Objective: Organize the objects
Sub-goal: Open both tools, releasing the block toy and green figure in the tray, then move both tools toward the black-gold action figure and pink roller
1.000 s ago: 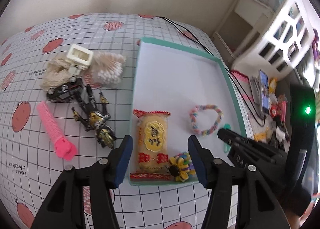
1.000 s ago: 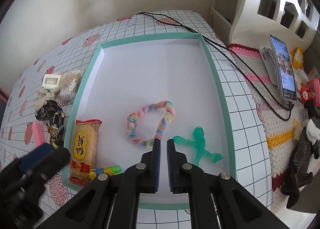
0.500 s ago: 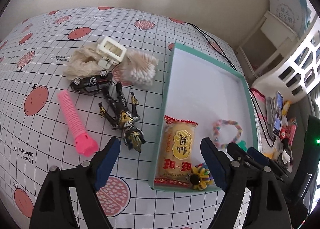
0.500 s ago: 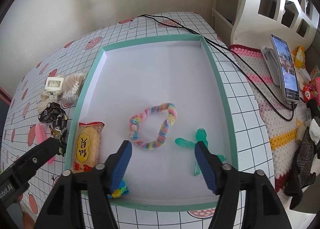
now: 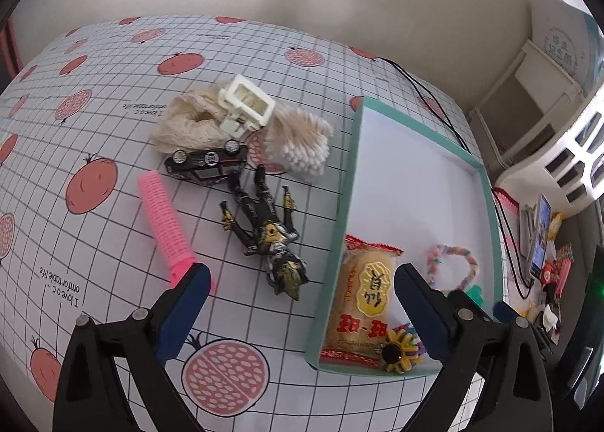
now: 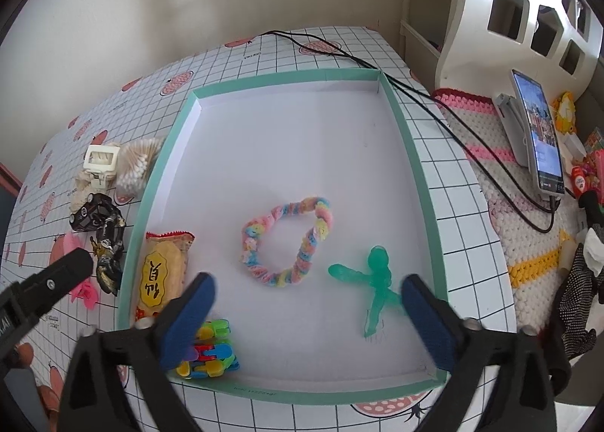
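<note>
A teal-rimmed white tray (image 6: 409,152) (image 5: 339,213) holds a snack packet (image 6: 160,277) (image 5: 364,294), a pastel braided loop (image 6: 290,243) (image 5: 453,266), a green figure (image 6: 377,281) and a coloured clip toy (image 6: 209,351) (image 5: 402,351). Left of the tray on the table lie a black-gold action figure (image 5: 268,232), a pink roller (image 5: 164,224), a black toy car (image 5: 207,164), cotton swabs (image 5: 298,141), a cream clip (image 5: 245,105) and a lace scrunchie (image 5: 185,124). My left gripper (image 5: 300,303) is open above the figure and the tray's edge. My right gripper (image 6: 307,311) is open and empty over the tray.
A black cable (image 6: 339,51) runs along the tray's far right side. A phone on a stand (image 6: 538,134) and small items sit on a crocheted mat (image 6: 502,183) to the right. A white shelf unit (image 6: 521,13) stands at the back right.
My right gripper has opened over the tray, empty, beside the green figure. My left gripper has opened wider and moved left, from over the tray towards the loose toys.
</note>
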Demonstrator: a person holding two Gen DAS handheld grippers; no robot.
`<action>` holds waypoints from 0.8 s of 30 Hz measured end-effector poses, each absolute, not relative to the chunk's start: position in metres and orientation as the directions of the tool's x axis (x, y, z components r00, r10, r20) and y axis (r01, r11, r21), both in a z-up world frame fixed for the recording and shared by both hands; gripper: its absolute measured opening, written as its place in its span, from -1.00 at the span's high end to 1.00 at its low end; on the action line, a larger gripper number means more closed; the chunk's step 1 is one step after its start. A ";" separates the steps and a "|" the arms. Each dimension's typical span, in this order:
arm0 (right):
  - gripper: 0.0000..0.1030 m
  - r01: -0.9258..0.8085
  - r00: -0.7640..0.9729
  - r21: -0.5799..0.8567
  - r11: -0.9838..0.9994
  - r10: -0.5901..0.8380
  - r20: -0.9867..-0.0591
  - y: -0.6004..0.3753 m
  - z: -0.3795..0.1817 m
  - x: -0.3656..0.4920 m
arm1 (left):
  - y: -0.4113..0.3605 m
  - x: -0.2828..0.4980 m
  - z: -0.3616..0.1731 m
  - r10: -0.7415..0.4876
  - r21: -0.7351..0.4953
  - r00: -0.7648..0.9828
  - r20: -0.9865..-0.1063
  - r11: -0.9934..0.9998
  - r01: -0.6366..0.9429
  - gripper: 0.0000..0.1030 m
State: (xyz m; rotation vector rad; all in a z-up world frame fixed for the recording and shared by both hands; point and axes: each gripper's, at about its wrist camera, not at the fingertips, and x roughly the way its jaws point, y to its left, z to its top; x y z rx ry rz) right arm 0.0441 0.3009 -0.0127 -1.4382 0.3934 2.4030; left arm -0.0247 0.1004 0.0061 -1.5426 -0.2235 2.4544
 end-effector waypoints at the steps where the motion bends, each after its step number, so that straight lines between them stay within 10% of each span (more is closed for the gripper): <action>1: -1.00 -0.399 -0.449 0.069 -0.914 0.129 -0.884 0.300 -0.012 0.044 | 0.099 -0.026 0.005 0.273 -0.252 -0.417 -0.867 -0.962 -0.106 -0.90; 24: -1.00 -0.403 -0.451 0.071 -0.912 0.131 -0.883 0.298 -0.011 0.043 | 0.087 -0.030 -0.001 0.249 -0.241 -0.403 -0.881 -0.968 -0.071 -0.91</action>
